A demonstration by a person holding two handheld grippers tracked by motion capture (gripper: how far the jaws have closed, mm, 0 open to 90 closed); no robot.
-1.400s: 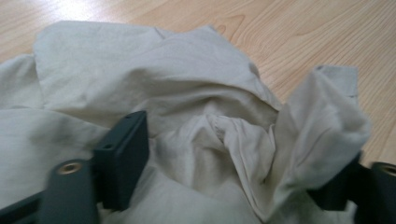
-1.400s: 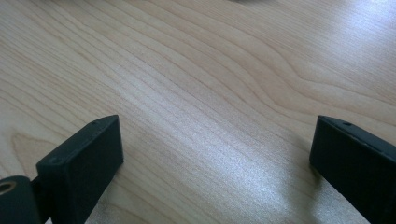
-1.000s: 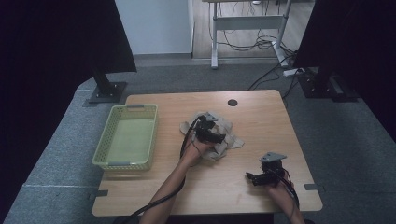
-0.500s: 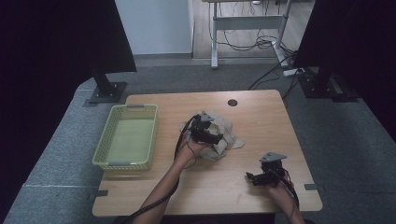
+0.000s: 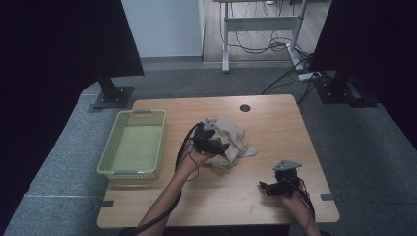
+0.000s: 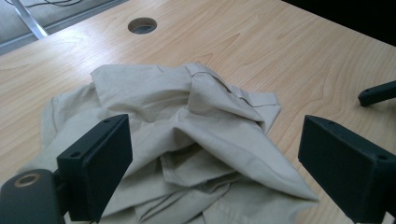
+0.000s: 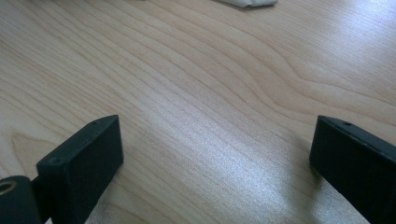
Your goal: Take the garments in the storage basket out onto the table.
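A crumpled beige cloth lies in a heap near the middle of the wooden table. My left gripper hovers over the heap's left side, tilted down at it. In the left gripper view the cloth spreads below the left gripper. Its jaws have just been opening and stand wide apart, and neither pad presses on the cloth. My right gripper rests low near the front right of the table, open over bare wood. One of its black jaw tips shows at the right edge.
A pale green plastic basket stands at the table's left side with nothing in it. A round cable hole sits near the far edge. Dark panels on stands flank the table at both back corners.
My left gripper has lifted a little off the cloth and drawn slightly left. The cloth heap and the right gripper have stayed where they were.
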